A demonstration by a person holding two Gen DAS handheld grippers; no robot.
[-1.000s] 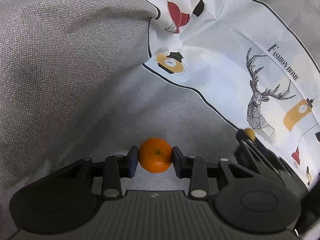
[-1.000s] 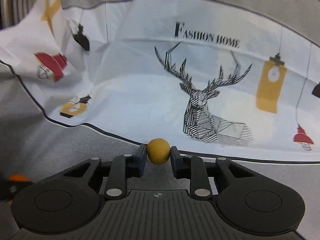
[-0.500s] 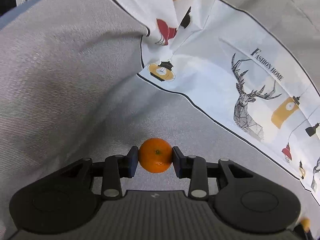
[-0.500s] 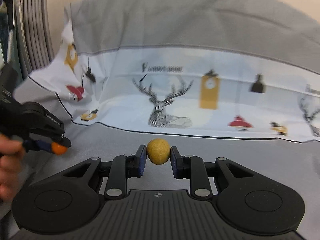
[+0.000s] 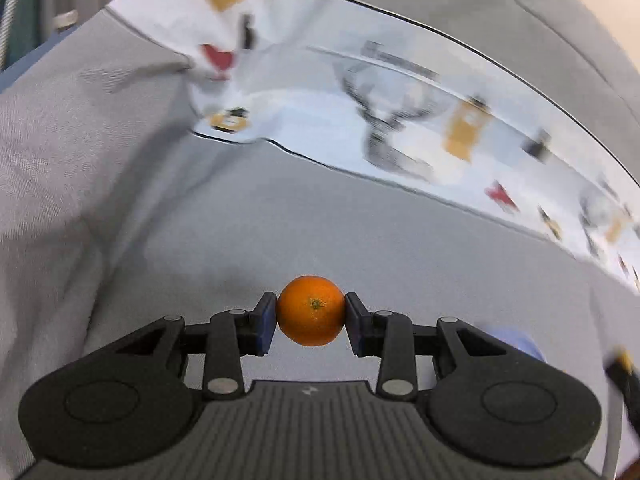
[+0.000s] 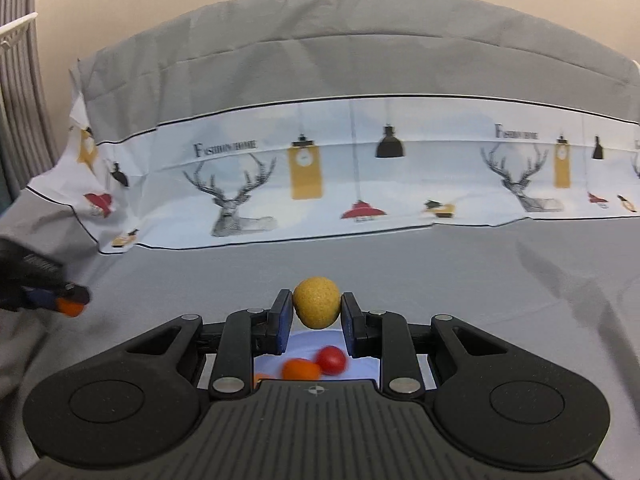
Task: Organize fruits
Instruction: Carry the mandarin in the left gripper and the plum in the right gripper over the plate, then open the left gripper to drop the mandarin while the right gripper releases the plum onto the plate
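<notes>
My left gripper [image 5: 311, 320] is shut on a small orange [image 5: 311, 310] and holds it above the grey cloth. It also shows at the left edge of the right wrist view [image 6: 68, 302], still holding the orange. My right gripper [image 6: 316, 312] is shut on a round yellow fruit [image 6: 317, 307]. Right below it lies a pale blue plate [image 6: 362, 368] with a red fruit [image 6: 332, 360] and an orange fruit [image 6: 301, 369] on it. The plate's edge shows blurred at the lower right of the left wrist view [image 5: 520, 342].
A grey cloth [image 6: 480, 272] covers the surface. A white printed cloth with deer and lamps [image 6: 360, 184] hangs along the back. A ribbed grey radiator [image 6: 20, 80] stands at the far left.
Both grippers have pulled back from the printed cloth and turned right, each still holding its fruit. The plate with two fruits has come into view under the right gripper.
</notes>
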